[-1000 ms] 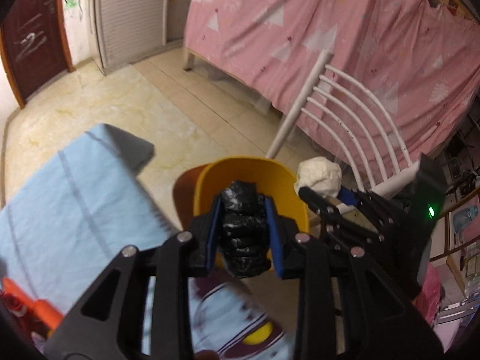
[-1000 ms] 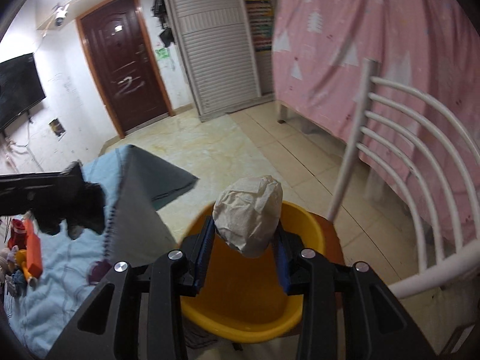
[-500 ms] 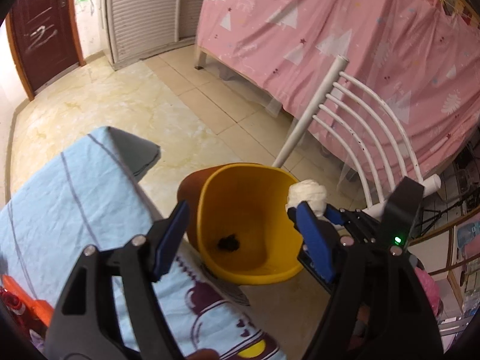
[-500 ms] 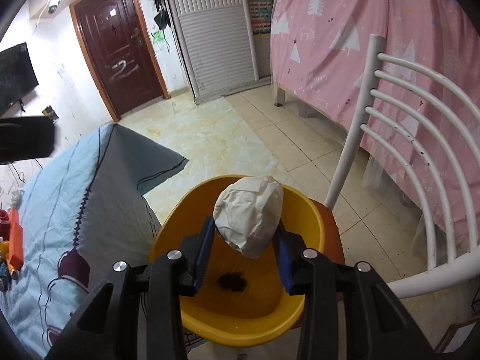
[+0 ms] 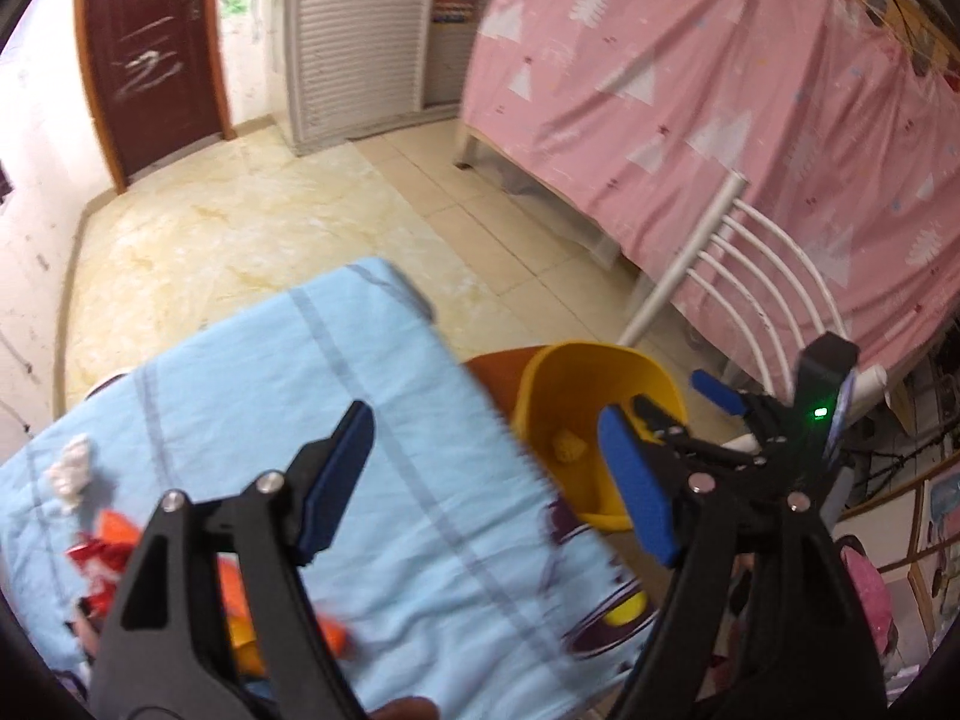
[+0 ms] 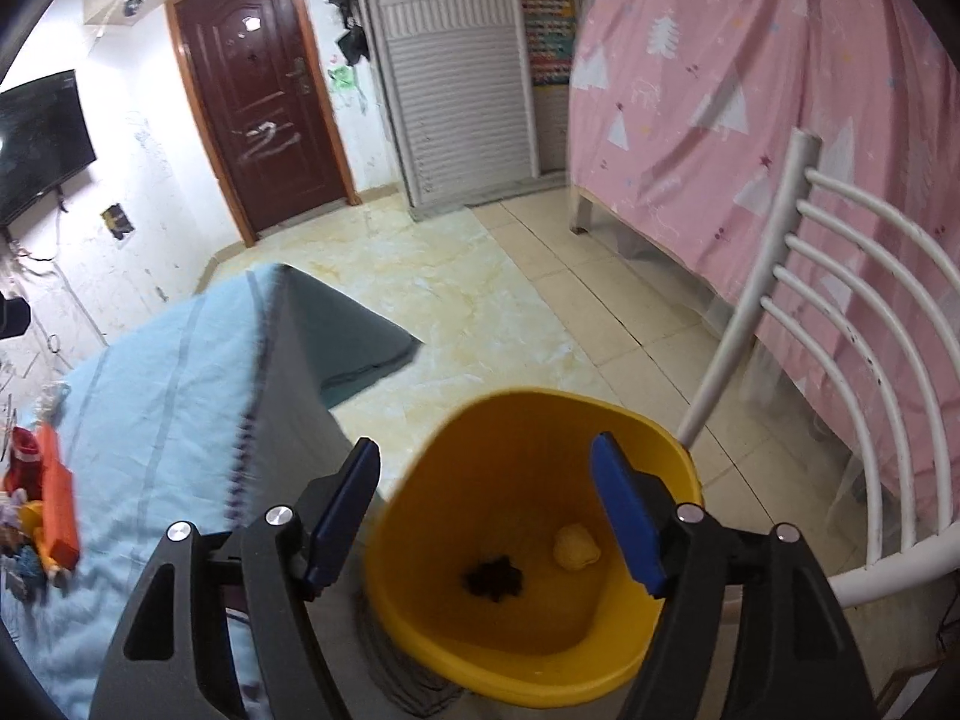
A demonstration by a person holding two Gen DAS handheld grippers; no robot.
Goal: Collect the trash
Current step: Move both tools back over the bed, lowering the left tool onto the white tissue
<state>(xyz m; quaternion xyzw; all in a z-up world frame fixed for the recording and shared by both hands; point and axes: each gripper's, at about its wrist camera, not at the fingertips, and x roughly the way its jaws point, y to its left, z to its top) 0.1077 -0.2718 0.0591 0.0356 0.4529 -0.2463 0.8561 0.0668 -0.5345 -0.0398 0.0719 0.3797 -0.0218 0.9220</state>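
A yellow bin (image 6: 540, 420) stands on a brown chair seat beside the bed. In it lie a black crumpled wad (image 6: 493, 579) and a pale paper ball (image 6: 576, 546). My right gripper (image 6: 486, 504) is open and empty just above the bin. My left gripper (image 5: 486, 468) is open and empty over the blue bedsheet (image 5: 240, 396); the bin (image 5: 591, 372) and the right gripper (image 5: 720, 402) show to its right. A white crumpled tissue (image 5: 72, 471) lies on the sheet at the left.
Orange and red toys (image 5: 108, 558) lie on the sheet at lower left, also in the right wrist view (image 6: 54, 510). A white chair back (image 6: 840, 324) stands right of the bin. A pink curtain (image 6: 750, 90) hangs behind it. Tiled floor (image 6: 456, 276) lies beyond.
My left gripper dropped the black wad into the bin and swung left over the bed. My right gripper opened and the paper ball fell into the bin.
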